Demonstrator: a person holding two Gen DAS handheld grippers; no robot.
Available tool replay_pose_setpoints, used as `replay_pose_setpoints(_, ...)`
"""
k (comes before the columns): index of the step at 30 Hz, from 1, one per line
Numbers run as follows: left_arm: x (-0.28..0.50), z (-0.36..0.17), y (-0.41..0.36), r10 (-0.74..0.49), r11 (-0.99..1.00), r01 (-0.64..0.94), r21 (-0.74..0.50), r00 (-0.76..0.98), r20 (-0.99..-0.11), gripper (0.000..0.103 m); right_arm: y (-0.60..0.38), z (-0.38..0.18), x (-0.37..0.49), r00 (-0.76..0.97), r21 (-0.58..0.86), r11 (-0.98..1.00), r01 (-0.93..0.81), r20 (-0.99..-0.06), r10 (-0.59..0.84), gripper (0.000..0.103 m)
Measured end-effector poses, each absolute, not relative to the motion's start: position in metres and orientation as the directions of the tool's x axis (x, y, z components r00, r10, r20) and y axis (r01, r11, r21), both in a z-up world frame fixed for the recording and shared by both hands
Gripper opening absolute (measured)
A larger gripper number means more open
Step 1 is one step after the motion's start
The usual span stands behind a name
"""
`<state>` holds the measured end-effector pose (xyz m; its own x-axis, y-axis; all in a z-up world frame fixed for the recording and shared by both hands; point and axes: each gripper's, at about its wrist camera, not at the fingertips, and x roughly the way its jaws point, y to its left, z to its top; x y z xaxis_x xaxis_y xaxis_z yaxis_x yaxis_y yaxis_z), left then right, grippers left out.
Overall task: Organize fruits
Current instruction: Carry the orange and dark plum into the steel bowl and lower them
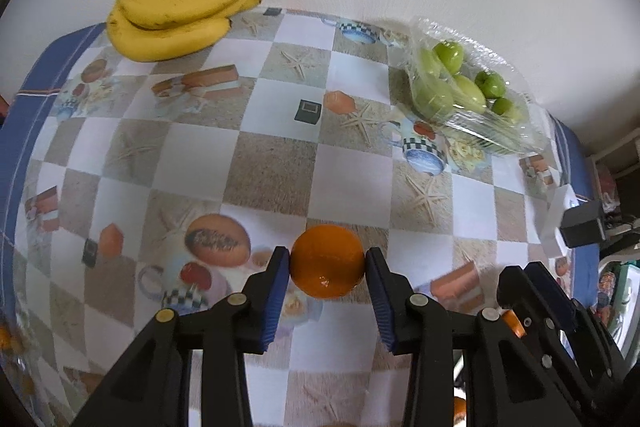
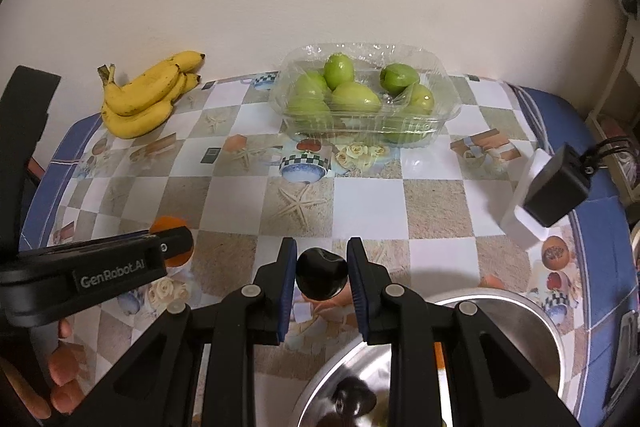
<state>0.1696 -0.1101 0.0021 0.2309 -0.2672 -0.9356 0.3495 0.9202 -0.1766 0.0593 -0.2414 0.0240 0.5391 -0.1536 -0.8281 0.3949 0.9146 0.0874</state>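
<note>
- Left wrist view: left gripper [image 1: 327, 267] is clamping an orange [image 1: 327, 261] between its blue pads, both pads touching the fruit's sides; the orange is sitting at the near middle of the picture, over the checkered cloth of the desk [image 1: 256, 163].
- Same view: bananas [image 1: 180, 11] are lying at the far left against the wall; a clear tray [image 1: 468, 95] of green fruits [image 1: 450, 53] is sitting at the far right.
- Same view: right gripper [image 1: 532, 291] is showing at the lower right edge; its jaws cannot be read from here.
- Right wrist view: right gripper [image 2: 322, 273] is gripping a dark round fruit [image 2: 321, 277], jaws narrowly apart and pressing on it, above the near edge of the desk.
- Same view: a steel bowl [image 2: 520, 311] is sitting below right of it, another dark fruit [image 2: 352, 401] lying inside.
- Same view: left gripper [image 2: 176, 247] is coming in from the left, orange partly hidden behind it.
</note>
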Motion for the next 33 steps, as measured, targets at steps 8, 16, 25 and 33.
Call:
replay_pose_setpoints(8,0.136,0.033,-0.096,-0.289,0.917,0.350,-0.191,0.254,-0.923,0.042,-0.224,0.053,0.026,0.559,0.064,0.919,0.389,-0.809,-0.180,0.027)
replay_pose_setpoints(16,0.099,0.048,-0.079,-0.295,0.921,0.335,-0.196,0.273,-0.916,0.042,-0.211,0.057,-0.012,0.561,0.074,0.914,0.399,-0.808,-0.179,0.027)
replay_pose_setpoints(25,0.061,0.051,-0.065,-0.322,0.913,0.344,-0.219,0.279,-0.905,0.042,-0.199,0.053,-0.043,0.559,0.097,0.906,0.413,-0.813,-0.167,0.027)
replay_pose_setpoints(33,0.039,0.046,-0.057,-0.350,0.906,0.344,-0.245,0.285,-0.892,0.042,-0.195,0.048,-0.064,0.544,0.096,0.898,0.430,-0.821,-0.172,0.027)
